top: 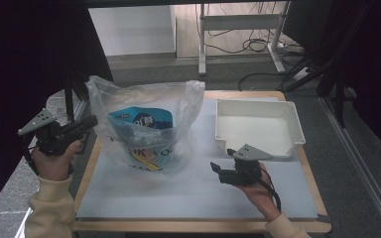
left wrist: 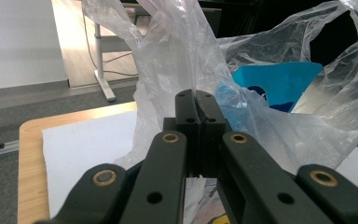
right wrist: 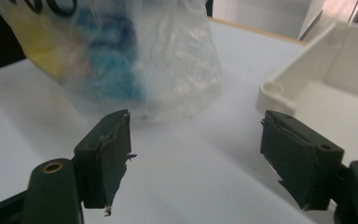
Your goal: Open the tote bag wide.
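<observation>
**Left gripper's thin pinch on the bag is the weak point**

Left gripper (top: 87, 124), at the left of the high view, is seen pinching the rim of the clear, crinkled plastic bag (top: 144, 126), which stands at the frame's centre with a blue snack packet (top: 141, 119) inside. In the left gripper view the jaws are pressed together on thin film, which could slip or tear if pulled. In the right gripper view the right gripper (right wrist: 196, 158) is spread wide and empty, with the white plastic tray (right wrist: 317, 79) at upper right; the bag could sag unsupported.

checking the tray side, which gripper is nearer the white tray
Right. The right gripper hovers open just in front of the white tray, near its front-left corner. The left gripper is across the table, shut on the plastic bag.
</observation>
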